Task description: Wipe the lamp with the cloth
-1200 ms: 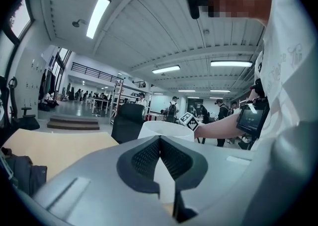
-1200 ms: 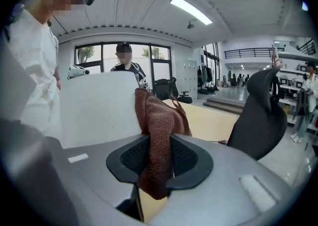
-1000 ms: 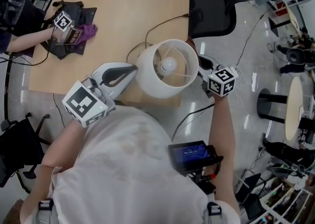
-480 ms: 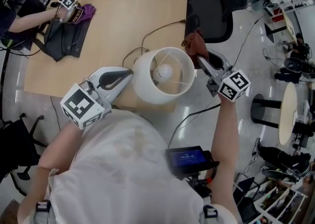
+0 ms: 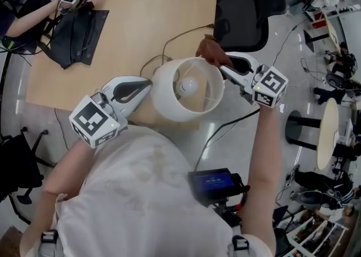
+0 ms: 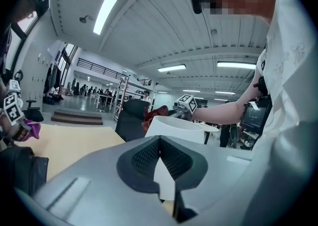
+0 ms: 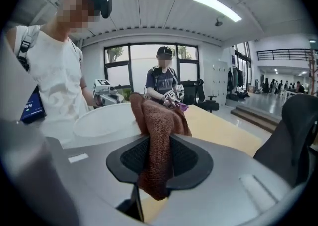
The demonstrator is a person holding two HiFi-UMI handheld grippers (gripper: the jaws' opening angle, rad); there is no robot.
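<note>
While the left gripper (image 5: 149, 83), jaws together, braces the upright lamp (image 5: 169, 103) at the table's (image 5: 141, 13) near edge, the right gripper (image 5: 221, 66), clamped on the cloth (image 5: 211, 51), hangs just beyond the lamp's far-right rim, so the wipe likely falls to it.

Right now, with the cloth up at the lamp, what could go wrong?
The left gripper pinches only the thin wall of the lamp, near the table edge; a hard wipe could tilt it. The cloth sticks out loose from the right gripper and may snag the bare bulb.
</note>
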